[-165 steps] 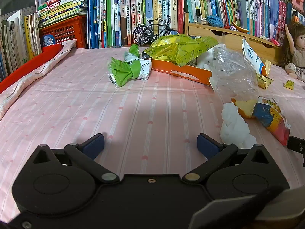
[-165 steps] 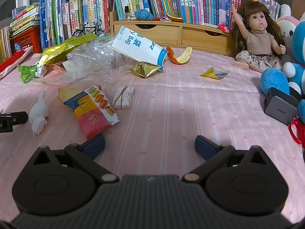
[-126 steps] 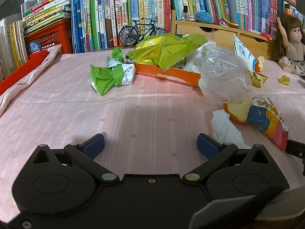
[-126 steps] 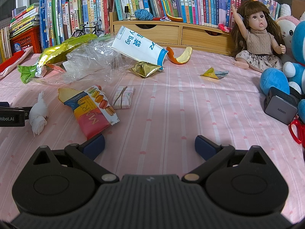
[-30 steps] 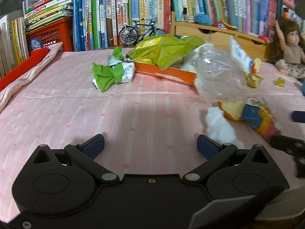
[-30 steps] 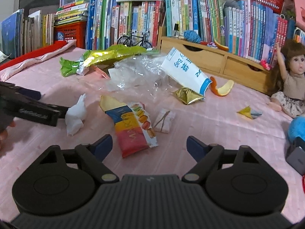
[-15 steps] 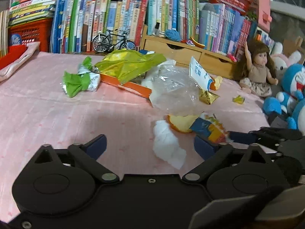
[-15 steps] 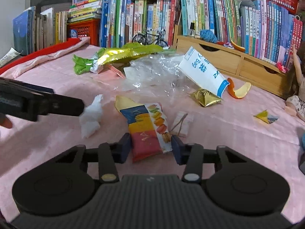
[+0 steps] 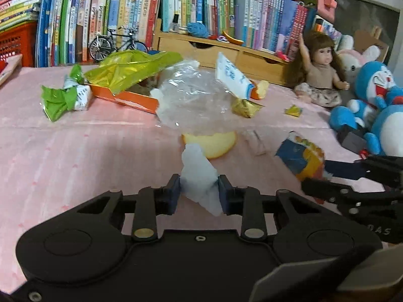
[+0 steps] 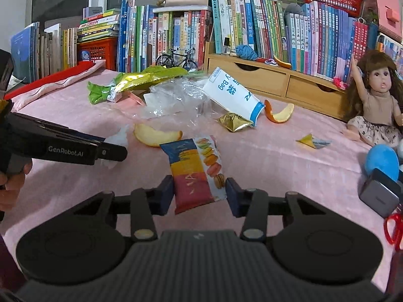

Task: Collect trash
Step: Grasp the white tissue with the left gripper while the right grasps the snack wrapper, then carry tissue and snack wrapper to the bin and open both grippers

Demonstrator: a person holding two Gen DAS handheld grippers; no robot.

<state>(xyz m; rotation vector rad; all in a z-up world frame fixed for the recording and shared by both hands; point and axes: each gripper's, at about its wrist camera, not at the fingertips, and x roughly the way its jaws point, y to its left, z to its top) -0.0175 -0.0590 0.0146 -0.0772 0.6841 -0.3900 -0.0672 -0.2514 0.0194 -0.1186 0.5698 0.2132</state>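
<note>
1. The left gripper [image 9: 199, 192] pinches a crumpled white tissue [image 9: 200, 176] between its blue pads; the tissue bulges up and forward out of the grip, over the middle of the pink striped tablecloth [image 9: 75, 156].
2. The right gripper [image 10: 200, 192] is closed on the near end of a macaron snack wrapper [image 10: 195, 166] — blue, yellow and red; the wrapper's far end lies toward the table's centre.
3. Just beyond the tissue lies a yellow fruit peel [image 9: 214, 142]; behind it a crumpled clear plastic bag [image 9: 191, 100] spreads toward the back edge.
4. Toward the back left, a yellow-green foil bag [image 9: 131, 69] drapes over an orange box [image 9: 126, 98]; a green wrapper [image 9: 63, 98] lies beside the box's left end.
5. A white and blue paper bag [image 10: 234, 95] leans behind the plastic; a gold foil wrapper [image 10: 234, 122] and an orange peel [image 10: 278, 114] lie near its lower end.
6. A doll [image 10: 377, 100] sits at the right edge — well apart from both grippers.
</note>
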